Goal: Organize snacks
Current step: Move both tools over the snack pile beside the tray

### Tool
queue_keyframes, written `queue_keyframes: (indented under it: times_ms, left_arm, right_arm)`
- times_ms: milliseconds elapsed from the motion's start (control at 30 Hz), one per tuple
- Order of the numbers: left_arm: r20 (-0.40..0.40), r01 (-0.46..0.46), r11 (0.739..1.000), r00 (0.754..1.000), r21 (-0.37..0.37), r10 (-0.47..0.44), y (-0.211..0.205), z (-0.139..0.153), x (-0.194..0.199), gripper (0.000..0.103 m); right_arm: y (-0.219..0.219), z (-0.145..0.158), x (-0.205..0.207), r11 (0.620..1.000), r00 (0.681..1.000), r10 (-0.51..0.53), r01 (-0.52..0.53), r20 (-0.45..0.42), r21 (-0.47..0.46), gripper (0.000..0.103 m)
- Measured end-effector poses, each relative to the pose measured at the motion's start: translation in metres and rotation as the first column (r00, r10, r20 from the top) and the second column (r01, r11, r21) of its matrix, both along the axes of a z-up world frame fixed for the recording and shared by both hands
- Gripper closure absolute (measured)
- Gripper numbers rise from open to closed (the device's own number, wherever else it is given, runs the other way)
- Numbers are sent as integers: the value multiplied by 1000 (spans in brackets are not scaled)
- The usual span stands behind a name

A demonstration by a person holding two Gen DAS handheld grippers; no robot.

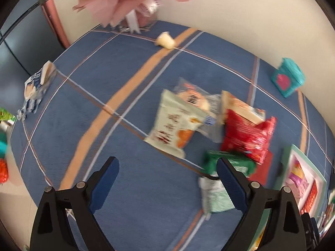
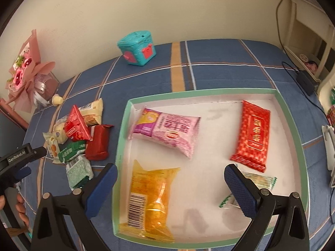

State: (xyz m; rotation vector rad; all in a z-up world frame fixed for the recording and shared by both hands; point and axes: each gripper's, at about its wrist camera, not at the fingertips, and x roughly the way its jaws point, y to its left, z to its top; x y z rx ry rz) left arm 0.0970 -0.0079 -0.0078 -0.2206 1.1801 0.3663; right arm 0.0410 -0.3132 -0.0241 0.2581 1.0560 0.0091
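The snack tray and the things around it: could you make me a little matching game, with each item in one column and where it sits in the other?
Items:
1. pink packet
2. teal box
3. green packet
4. orange packet

Places:
A. by the wall, outside the tray
B. in the heap beside the tray
C. tray, near corner
D. tray, farther in

Pairs: 1-D, 2-A, 3-B, 4-C

Cream wall behind a blue plaid tablecloth, pale shelving unit at right
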Motion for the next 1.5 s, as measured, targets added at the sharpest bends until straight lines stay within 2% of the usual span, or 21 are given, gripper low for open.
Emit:
queue_keyframes:
  times_ms: [100,333,633,767,1000,1133,1233,1367,1433,1500]
  left_arm:
    - [-21,-2,1000,1000,-14,2,15,-4,1,9]
    - [-31,13,999,999,-41,-14,30,-10,6,9]
    - [-13,-22,998,1000,-67,22,59,-18,13,7]
    - [-4,-45,997,999,-66,45,67,-18,10,7]
    - [-41,-2,997,999,-76,-1,66,-27,19,7]
    - [-35,42,997,998,-69,-45,61,-29,25,7]
    - [-16,94,994,995,-60,-95,55,-28,31,7]
    - [-4,132,987,991,-93,-133,47,-34,40,7]
    - [-4,152,983,988,-100,-153,42,-38,44,7]
    - [-7,168,980,985,-105,-170,37,-43,47,10]
  right_arm:
    - [15,3,7,999,1000,20,-20,10,32,0]
    - [62,6,23,994,995,98,-98,11,42,0]
    - [122,-11,32,968,968,248,-246,-43,50,0]
    - [144,-22,34,955,953,296,-296,-61,17,0]
    - [179,-47,32,919,912,389,-394,-128,-18,0]
    - [193,-60,31,903,896,408,-424,-175,-65,0]
    - [197,-67,30,900,894,402,-425,-196,-93,0]
    - [201,-72,30,900,893,397,-424,-211,-102,2]
    - [203,-73,28,899,892,397,-426,-216,-104,4]
    - [205,-72,27,899,894,394,-423,-214,-111,10]
